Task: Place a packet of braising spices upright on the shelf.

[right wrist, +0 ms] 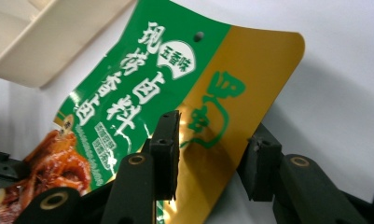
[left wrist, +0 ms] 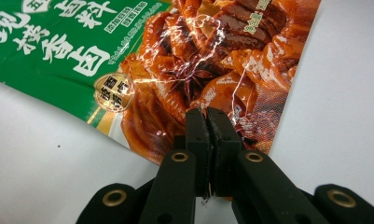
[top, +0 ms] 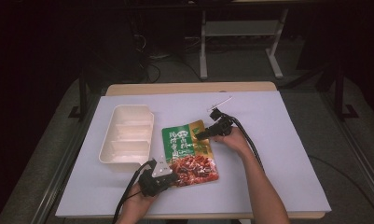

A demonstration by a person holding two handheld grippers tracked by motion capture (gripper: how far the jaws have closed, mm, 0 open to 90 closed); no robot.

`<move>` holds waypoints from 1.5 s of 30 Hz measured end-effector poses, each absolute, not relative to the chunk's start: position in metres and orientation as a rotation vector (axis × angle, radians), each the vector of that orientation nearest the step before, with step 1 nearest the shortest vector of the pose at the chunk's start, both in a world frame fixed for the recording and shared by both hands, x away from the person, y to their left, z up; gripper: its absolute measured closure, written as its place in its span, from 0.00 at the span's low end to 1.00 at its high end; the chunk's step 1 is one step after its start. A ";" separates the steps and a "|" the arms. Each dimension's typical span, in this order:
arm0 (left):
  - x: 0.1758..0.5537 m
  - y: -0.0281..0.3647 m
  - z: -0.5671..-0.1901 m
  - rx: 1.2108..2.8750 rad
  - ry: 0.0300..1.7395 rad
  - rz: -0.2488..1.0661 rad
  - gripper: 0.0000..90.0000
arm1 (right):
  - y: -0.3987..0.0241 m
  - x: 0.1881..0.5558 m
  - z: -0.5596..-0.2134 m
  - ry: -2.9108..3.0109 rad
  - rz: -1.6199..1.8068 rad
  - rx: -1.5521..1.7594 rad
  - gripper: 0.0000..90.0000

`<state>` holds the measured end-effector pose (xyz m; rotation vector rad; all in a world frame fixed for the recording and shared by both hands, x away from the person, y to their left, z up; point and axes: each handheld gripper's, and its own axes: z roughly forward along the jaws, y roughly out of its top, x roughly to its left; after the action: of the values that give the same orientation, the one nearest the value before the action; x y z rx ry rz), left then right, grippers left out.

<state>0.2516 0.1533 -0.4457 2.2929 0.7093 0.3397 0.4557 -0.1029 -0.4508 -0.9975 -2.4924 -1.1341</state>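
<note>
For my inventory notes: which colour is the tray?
The tray is cream white, seen best in the high view.

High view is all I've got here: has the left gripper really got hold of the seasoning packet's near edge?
Observer: Yes. In the left gripper view, the left gripper has its jaws shut on the red, food-picture end of the seasoning packet.
Operator: And the right one?
Observer: The right gripper straddles the gold side strip with its jaws apart, one over the packet and one beneath. Neither presses on it.
Operator: Is that end lying flat?
Observer: No. The right gripper view shows the gold corner curled upward, with a shadow under it.
</note>
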 end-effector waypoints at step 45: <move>0.227 0.172 -0.424 2.176 0.675 0.419 0.60 | -0.112 0.408 -0.360 -2.558 -1.324 -0.907 1.00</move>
<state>0.2275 0.1722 -0.4236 2.1764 0.6747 0.4190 0.4078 -0.1123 -0.3602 -0.9066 -2.5585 -1.3239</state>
